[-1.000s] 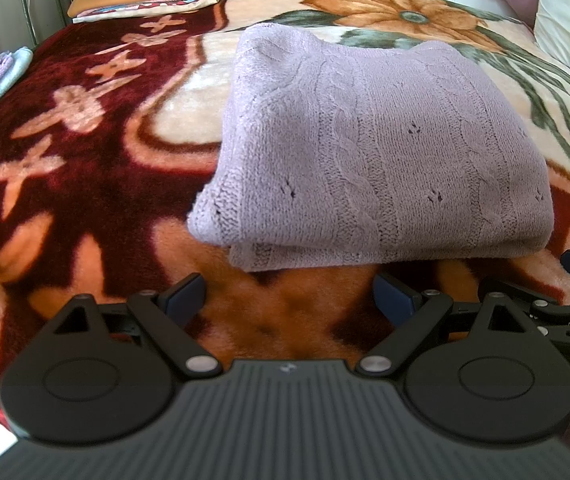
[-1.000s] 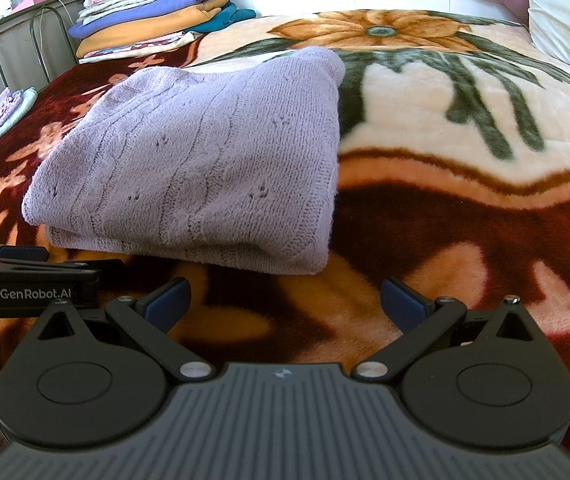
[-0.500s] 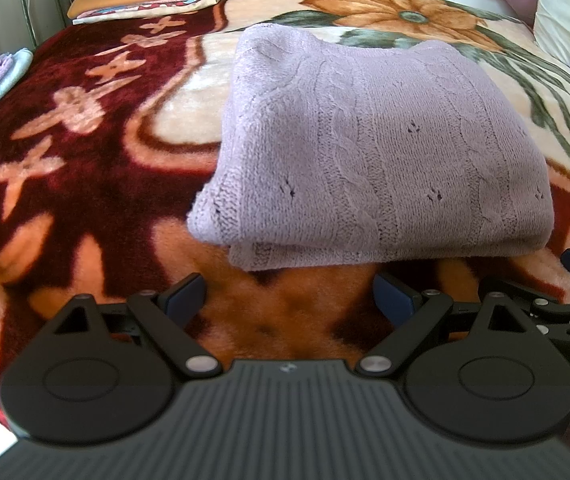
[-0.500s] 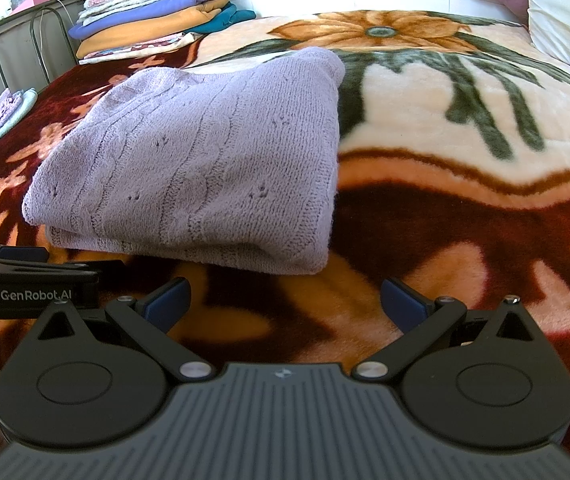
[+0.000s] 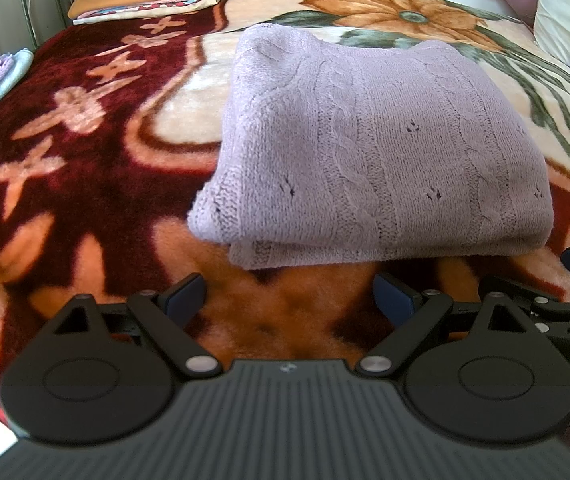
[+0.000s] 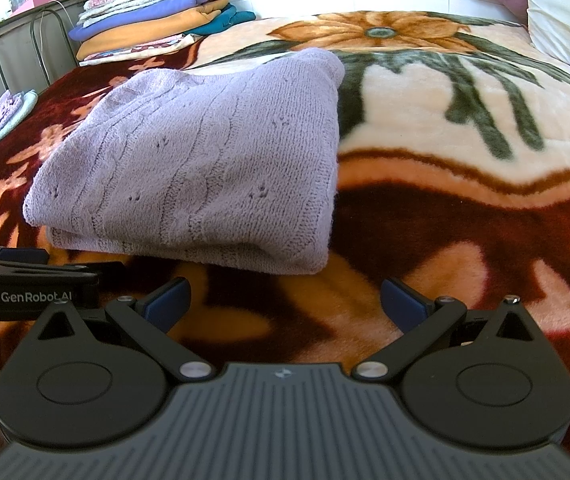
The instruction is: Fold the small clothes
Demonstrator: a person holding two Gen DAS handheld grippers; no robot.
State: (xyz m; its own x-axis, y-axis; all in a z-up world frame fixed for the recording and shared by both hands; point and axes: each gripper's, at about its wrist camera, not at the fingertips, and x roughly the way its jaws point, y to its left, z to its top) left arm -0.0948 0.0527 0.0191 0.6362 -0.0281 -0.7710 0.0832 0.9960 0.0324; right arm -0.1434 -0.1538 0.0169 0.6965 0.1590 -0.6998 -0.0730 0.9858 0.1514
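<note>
Lilac cable-knit sweater lies folded in a compact stack on the floral bed blanket, unchanged over the last second, with left claw and right claw both released, empty and just short of it, indicating this fold is complete.

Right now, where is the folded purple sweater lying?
The folded purple sweater lies on the flowered blanket, just beyond both open grippers: centre-right in the left wrist view, centre-left in the right wrist view, touched by neither.
</note>
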